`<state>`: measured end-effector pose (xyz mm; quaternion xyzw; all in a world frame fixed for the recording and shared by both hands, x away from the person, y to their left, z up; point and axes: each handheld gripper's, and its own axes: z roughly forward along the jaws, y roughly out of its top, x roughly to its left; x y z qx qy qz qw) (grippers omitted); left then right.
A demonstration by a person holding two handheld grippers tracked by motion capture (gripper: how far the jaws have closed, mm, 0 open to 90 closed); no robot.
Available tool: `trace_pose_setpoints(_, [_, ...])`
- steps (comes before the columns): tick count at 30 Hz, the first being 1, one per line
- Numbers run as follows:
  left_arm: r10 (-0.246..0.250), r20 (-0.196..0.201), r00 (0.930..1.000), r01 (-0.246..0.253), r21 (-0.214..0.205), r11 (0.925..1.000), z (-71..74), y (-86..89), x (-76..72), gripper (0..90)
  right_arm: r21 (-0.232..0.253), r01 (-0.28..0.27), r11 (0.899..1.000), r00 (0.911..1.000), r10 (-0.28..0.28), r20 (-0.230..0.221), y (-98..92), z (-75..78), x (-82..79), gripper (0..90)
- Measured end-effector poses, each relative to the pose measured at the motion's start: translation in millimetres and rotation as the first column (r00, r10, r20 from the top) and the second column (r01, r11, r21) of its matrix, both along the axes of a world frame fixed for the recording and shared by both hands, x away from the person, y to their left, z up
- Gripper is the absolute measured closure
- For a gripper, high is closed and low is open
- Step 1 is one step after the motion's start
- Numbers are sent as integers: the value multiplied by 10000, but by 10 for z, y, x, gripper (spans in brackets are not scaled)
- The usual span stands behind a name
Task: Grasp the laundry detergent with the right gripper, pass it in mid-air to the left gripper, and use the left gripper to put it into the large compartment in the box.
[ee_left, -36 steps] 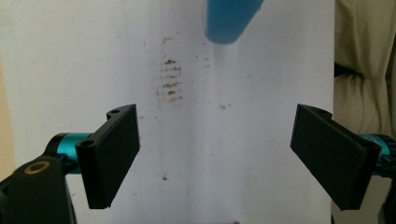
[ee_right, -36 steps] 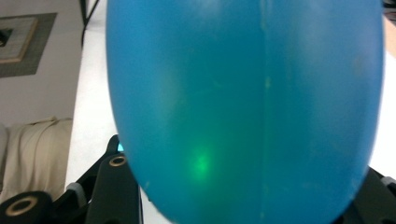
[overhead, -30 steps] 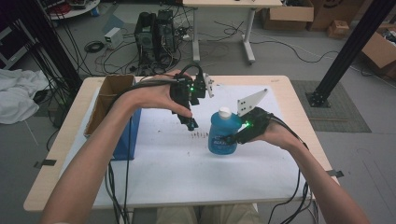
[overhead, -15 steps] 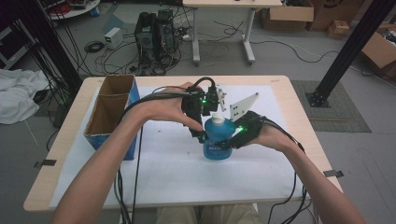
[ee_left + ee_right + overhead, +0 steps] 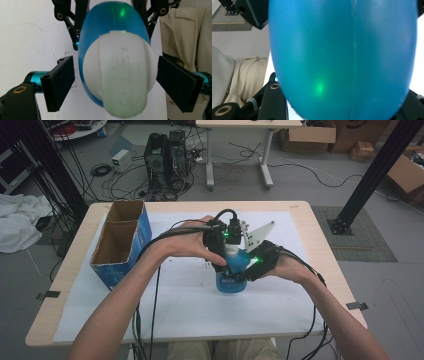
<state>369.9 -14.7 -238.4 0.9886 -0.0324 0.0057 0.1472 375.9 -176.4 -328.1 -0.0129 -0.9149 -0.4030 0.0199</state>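
Observation:
A blue plastic bottle [image 5: 231, 281] with a white cap [image 5: 120, 80] stands upright on the white sheet at the table's middle. My right gripper [image 5: 242, 274] comes in from the right and is shut on the bottle's blue body [image 5: 342, 57], which bulges between its two black jaws. My left gripper [image 5: 223, 256] points down over the bottle's top. In the left gripper view its two black pads [image 5: 61, 83] stand on either side of the cap, with a narrow gap at the left pad, so the left gripper [image 5: 117, 83] is open.
An open blue cardboard box [image 5: 120, 245] with two compartments stands at the table's left. Cables trail from both grippers over the front edge [image 5: 200, 336]. A grey three-cornered plate [image 5: 260, 234] sticks up behind the hands. The person's lap shows beside the bottle [image 5: 185, 37].
The left gripper has swung right from beside the bottle to directly over its cap. The right gripper and the bottle have slid a little toward the person.

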Motion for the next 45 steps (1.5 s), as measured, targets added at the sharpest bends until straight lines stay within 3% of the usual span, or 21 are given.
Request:
trace_pose_setpoints(1, [320, -94, 9994, -323, -308, 9990, -81, -69, -2, 158, -39, -38, 10000, 10000, 38, 62, -3, -3, 7, 456])
trace_pose_setpoints(9, [375, -16, 9993, -376, -323, 9988, -121, -95, -8, 184, -48, 5, 10000, 10000, -5, 60, 16, -7, -18, 456])
trace_pose_setpoints(11, [227, -8, 9997, -227, -204, 9995, -67, -59, -11, 194, -63, 10, 10000, 10000, -9, 69, 8, -7, -7, 456])
trace_pose_setpoints(13, [375, -60, 9993, -376, -324, 9988, -135, -98, -2, 211, -16, 54, 10000, 10000, -54, 84, 11, -3, -11, 456])
trace_pose_setpoints(27, [280, -146, 9995, -284, -329, 9991, -191, -118, -3, 268, -126, 114, 9999, 9999, -113, 113, 28, -18, -23, 456])
trace_pose_setpoints(45, [295, -64, 9995, -297, -376, 9988, -182, -101, -8, 351, -134, 141, 9998, 9999, -141, 16, 51, -31, -30, 456])
